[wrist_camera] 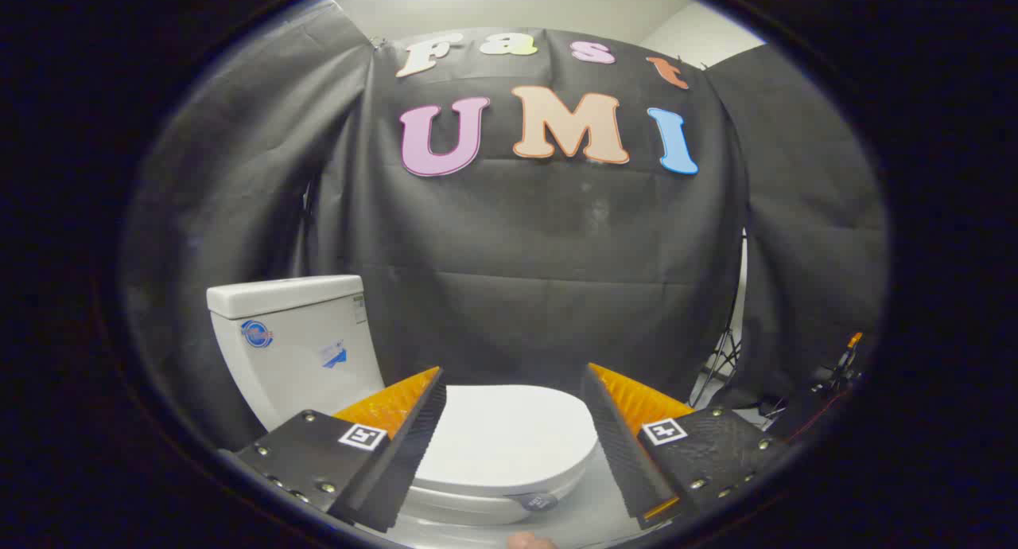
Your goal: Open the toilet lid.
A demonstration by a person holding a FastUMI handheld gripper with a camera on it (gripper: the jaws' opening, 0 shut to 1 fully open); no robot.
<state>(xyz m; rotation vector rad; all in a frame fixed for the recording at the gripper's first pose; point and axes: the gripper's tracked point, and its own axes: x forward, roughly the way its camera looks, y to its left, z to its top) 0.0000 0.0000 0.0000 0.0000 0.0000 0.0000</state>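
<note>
A white toilet stands in front of the black cloth wall, its tank point(298, 338) beyond the left finger. The white lid point(505, 438) lies flat and closed on the bowl. My gripper point(513, 382) hovers above it, open wide, and the lid shows between and below the two fingers. Nothing is held between the fingers, and neither finger touches the lid. The lid's front edge curves toward the right finger, with a small dark badge point(539, 501) on the seat rim below it.
A light stand's tripod legs point(720, 362) rise at the right behind the cloth's edge. A clamp or bracket point(843, 366) sits farther right. Pale floor point(588, 517) shows beside the bowl. A fingertip point(529, 541) of the person peeks in below.
</note>
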